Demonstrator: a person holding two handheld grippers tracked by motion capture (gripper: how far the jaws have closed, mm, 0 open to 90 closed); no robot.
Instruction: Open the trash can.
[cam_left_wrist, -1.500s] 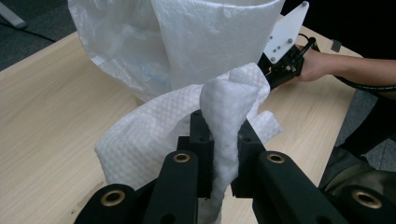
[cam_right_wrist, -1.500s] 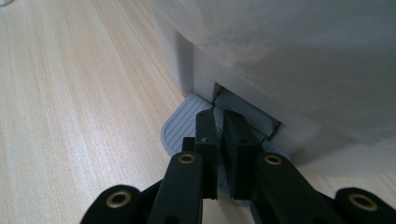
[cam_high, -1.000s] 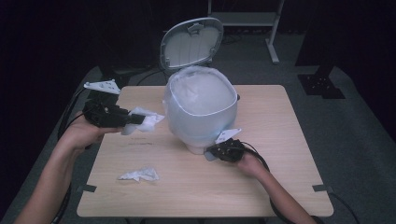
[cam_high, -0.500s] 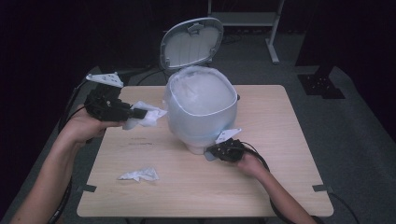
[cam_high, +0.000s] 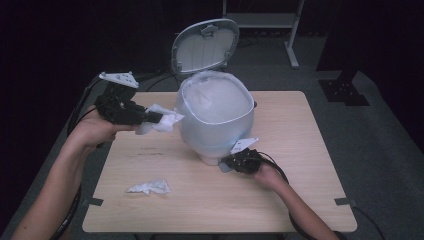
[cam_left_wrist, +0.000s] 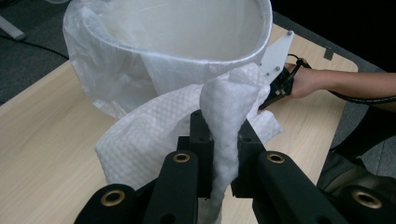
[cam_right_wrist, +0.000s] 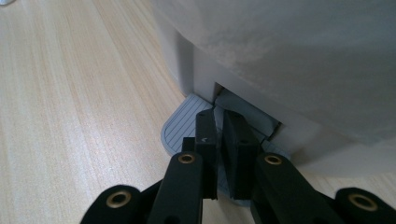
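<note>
Raised toward the lined pedal bin (cam_high: 215, 117) at centre frame, the crumpled paper towel (cam_left_wrist: 224, 116) is clamped in the left gripper (cam_high: 150, 117) fingers. Soft and light, it is best pinched at its bunched middle. The right gripper (cam_right_wrist: 219, 140) fingers are pressed together on the bin's pedal (cam_right_wrist: 180, 128).

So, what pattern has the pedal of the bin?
Grey pedal with fine parallel ridges, best in the right gripper view.

No legible text, label, brand, number or sign in any view. High view: a faint dark line of marks on the light wooden surface (cam_high: 150, 152), left of the white pedal bin lined with a translucent plastic bag (cam_high: 215, 117); too small and blurred to read. Bin and its raised grey lid (cam_high: 205, 45) carry no readable print.
</note>
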